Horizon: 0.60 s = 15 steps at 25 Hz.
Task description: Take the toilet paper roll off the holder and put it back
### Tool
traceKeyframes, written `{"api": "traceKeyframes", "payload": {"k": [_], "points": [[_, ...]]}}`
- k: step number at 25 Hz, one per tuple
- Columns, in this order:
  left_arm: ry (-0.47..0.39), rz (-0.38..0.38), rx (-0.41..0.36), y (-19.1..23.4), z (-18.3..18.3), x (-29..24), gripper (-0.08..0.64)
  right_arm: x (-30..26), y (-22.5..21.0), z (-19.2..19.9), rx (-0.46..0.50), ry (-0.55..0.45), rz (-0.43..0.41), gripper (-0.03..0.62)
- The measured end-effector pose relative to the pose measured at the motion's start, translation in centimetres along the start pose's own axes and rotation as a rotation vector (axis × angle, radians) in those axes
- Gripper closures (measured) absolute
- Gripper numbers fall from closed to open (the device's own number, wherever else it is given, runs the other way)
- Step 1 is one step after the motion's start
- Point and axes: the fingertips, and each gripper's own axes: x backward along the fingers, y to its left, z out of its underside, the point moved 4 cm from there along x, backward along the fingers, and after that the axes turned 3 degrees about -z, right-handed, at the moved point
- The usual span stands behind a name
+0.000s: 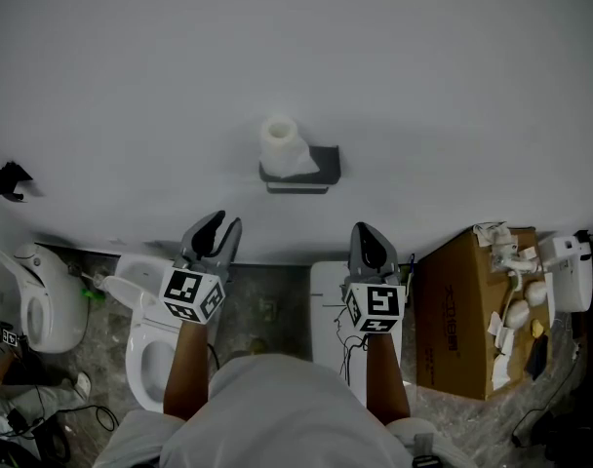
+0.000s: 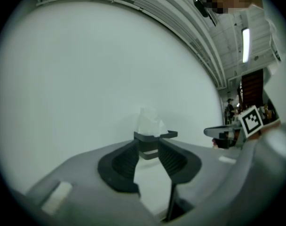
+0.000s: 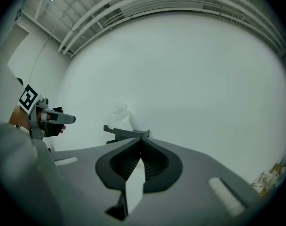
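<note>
A white toilet paper roll (image 1: 279, 144) stands upright on a dark grey holder (image 1: 311, 169) fixed to the white wall. Both grippers hang well below it and touch nothing. My left gripper (image 1: 218, 224) is open, with a narrow gap between its fingertips and nothing in it. In the left gripper view the roll (image 2: 149, 121) and holder (image 2: 152, 136) show beyond the left gripper (image 2: 146, 145). My right gripper (image 1: 371, 232) is shut, its tips meeting, and holds nothing. From the right gripper (image 3: 142, 140) the roll (image 3: 121, 117) and holder (image 3: 126, 133) lie ahead, slightly left.
On the floor below stand a white toilet (image 1: 150, 344) with its lid up, another toilet (image 1: 38, 305) at far left, a white box (image 1: 328, 305) and a cardboard box (image 1: 462, 320) of white parts. A small black fitting (image 1: 9, 179) sits on the wall at left.
</note>
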Motion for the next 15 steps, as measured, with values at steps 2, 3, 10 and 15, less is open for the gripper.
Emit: {"api": "traceKeyframes", "payload": {"k": [2, 3, 10, 15], "points": [[-0.003, -0.017, 0.013, 0.3, 0.2, 0.8, 0.447, 0.2, -0.1, 0.0, -0.006, 0.0, 0.006, 0.591], [-0.004, -0.023, 0.017, 0.4, 0.3, 1.2, 0.45, 0.4, 0.0, 0.1, -0.007, 0.0, 0.006, 0.591], [0.009, -0.05, -0.006, 0.8, 1.0, 2.3, 0.529, 0.9, 0.4, 0.3, -0.031, 0.004, 0.001, 0.592], [0.011, -0.054, -0.023, 0.9, 0.6, 2.5, 0.56, 1.0, 0.8, 0.0, -0.029, -0.003, -0.009, 0.592]]}}
